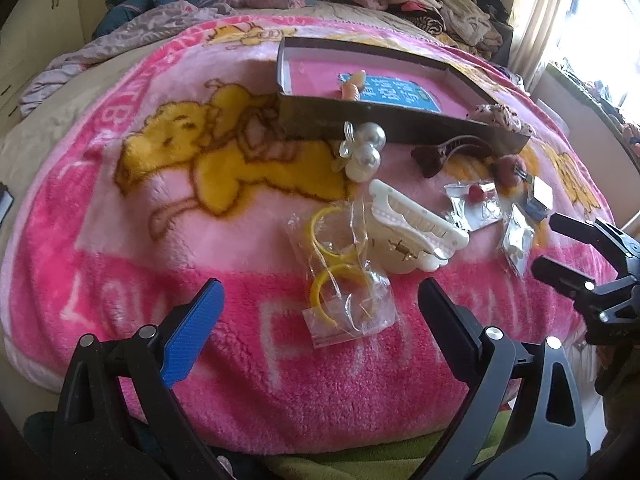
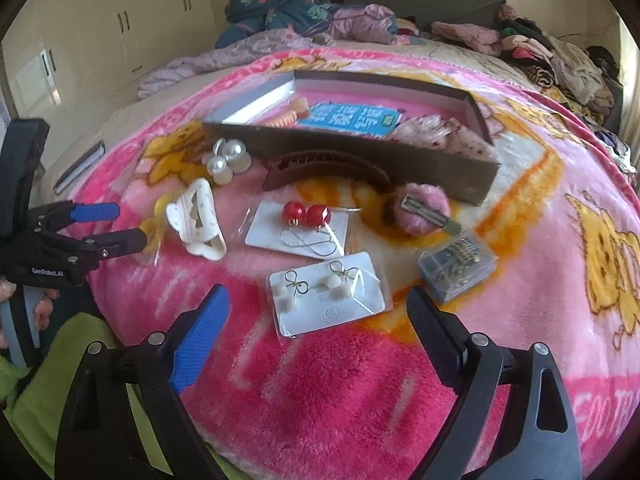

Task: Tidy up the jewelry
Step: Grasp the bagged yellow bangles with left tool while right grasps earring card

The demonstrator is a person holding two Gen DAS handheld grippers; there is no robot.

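Left wrist view: left gripper spread wide, nothing between its fingers, hanging just above the clear bag of yellow rings on the pink blanket; white hair claw touching the bag's far edge; pearl hair tie beyond, lying against the near wall of the dark box. Risk, as a judgement: the bag is slick and crumpled, so a pinch at a loose corner could slip, or the fingers could snag the blanket pile or nudge the white hair claw along with it.

Right wrist view: right gripper also spread wide and empty, poised over the bow earring card; red bead earring card just behind it; small clear case of pins near the right finger; pink pompom clip and brown hair claw closer to the box. Risk here: the card lies flat on soft pile, so the fingers may press it down rather than get under an edge; the cards sit close, so one could drag the other.
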